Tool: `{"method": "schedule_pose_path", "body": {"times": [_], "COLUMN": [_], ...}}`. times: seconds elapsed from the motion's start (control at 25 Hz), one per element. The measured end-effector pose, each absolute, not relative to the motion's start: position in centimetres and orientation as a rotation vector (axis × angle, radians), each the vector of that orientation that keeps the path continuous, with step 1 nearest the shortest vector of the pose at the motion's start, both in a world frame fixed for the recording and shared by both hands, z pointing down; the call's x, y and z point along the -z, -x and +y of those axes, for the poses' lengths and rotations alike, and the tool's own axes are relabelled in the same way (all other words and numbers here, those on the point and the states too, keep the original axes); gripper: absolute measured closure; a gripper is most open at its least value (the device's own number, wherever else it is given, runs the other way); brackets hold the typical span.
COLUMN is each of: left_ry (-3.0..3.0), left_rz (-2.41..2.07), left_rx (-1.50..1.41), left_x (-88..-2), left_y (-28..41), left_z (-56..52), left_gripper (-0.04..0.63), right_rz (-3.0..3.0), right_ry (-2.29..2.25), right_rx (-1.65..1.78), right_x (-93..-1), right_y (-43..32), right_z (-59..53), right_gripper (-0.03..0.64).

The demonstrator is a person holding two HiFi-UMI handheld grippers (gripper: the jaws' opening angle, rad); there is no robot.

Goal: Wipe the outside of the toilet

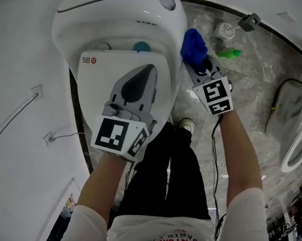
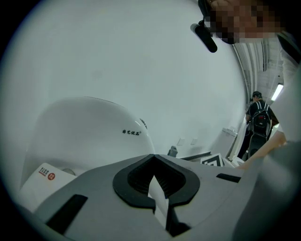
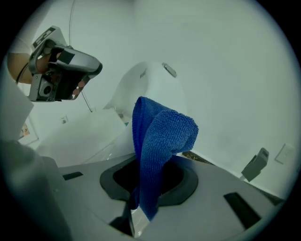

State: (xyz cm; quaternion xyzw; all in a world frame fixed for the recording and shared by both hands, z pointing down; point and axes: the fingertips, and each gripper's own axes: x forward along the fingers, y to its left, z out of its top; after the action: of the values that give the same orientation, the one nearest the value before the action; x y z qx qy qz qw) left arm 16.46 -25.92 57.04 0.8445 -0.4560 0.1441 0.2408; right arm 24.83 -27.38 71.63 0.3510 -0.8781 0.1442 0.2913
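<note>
The white toilet point(image 1: 121, 29) is seen from above, its lid point(image 1: 99, 86) down. My left gripper point(image 1: 142, 75) hovers over the lid with its jaws shut and nothing seen between them; in its own view the left gripper point(image 2: 155, 182) faces the toilet's rounded tank point(image 2: 89, 127). My right gripper point(image 1: 199, 62) is shut on a blue cloth point(image 1: 194, 45), which lies against the toilet's right outer side. In the right gripper view the cloth point(image 3: 160, 136) stands bunched up out of the right gripper point(image 3: 141, 200) and hides part of the toilet point(image 3: 150, 87).
On the marbled floor right of the toilet lie a green object point(image 1: 228, 53) and a white round fitting point(image 1: 225, 30). A second white fixture point(image 1: 296, 147) stands at the far right, with cables point(image 1: 216, 142) nearby. The wall point(image 1: 19, 109) runs close on the left. A person point(image 2: 257, 117) stands far off.
</note>
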Motion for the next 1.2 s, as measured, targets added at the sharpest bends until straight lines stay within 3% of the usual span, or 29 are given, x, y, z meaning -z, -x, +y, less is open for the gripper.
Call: {"method": "schedule_pose_path", "body": {"times": [0.6, 1.2], "left_ry": [-2.218, -2.35], "left_rz": [-1.368, -1.182], "left_rx": [-0.36, -0.436], "left_x": [-60.8, -62.9], "left_y": [-14.1, -10.3], "left_z": [-12.5, -0.4], "left_gripper": [0.589, 0.589], "right_rz": [-2.382, -2.242], "right_ry": [-0.927, -1.048], "right_rx": [-0.556, -0.643], "right_x": [-78.5, -80.5], "right_y": [-22.7, -18.3], "right_z": [-13.4, -0.8], "right_gripper": [0.54, 0.54]}}
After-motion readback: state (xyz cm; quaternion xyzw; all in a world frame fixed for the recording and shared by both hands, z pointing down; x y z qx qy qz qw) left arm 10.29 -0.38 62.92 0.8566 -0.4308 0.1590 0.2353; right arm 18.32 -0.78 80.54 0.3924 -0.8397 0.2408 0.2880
